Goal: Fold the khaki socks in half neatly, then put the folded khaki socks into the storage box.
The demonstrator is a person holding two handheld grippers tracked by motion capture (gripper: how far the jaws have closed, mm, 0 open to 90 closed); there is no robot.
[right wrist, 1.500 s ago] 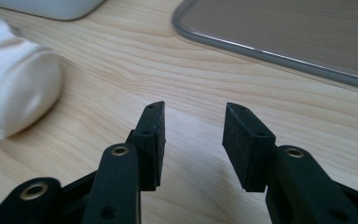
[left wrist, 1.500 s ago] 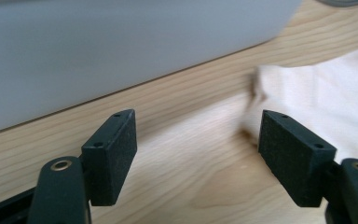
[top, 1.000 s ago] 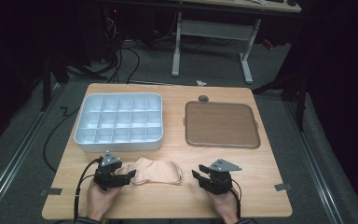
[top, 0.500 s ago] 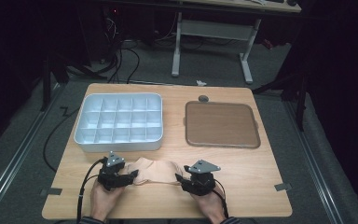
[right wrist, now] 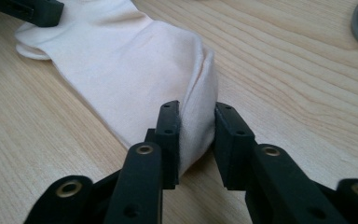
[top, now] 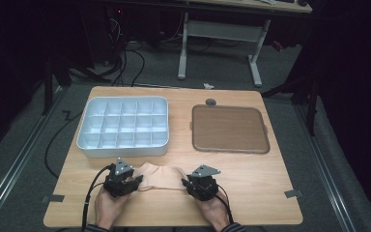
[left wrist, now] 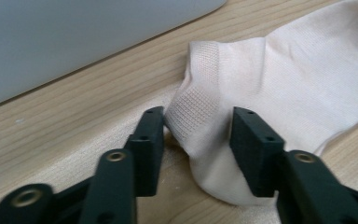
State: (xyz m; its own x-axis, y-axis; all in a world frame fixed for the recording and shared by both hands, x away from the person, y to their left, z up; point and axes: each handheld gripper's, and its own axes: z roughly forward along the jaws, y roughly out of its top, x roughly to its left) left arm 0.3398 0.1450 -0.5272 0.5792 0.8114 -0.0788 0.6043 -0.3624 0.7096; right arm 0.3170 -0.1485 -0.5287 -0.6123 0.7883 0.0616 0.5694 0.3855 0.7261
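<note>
At the bench's near edge, a sock (top: 160, 177) is gripped at both ends.

The sock's toe is pinched between the right tool's (right wrist: 196, 135) pads, its jaws just closed; the left tool's (left wrist: 196, 140) jaws, also just closing, straddle the ribbed cuff, which is bunched between the pads. Only the grasp appears done; lifting or folding is judged still ahead. The sock is soft, pale knit on wood grain; a white compartmented tray (top: 84, 140) and a flat brown tray (top: 230, 128) lie beyond.
</note>
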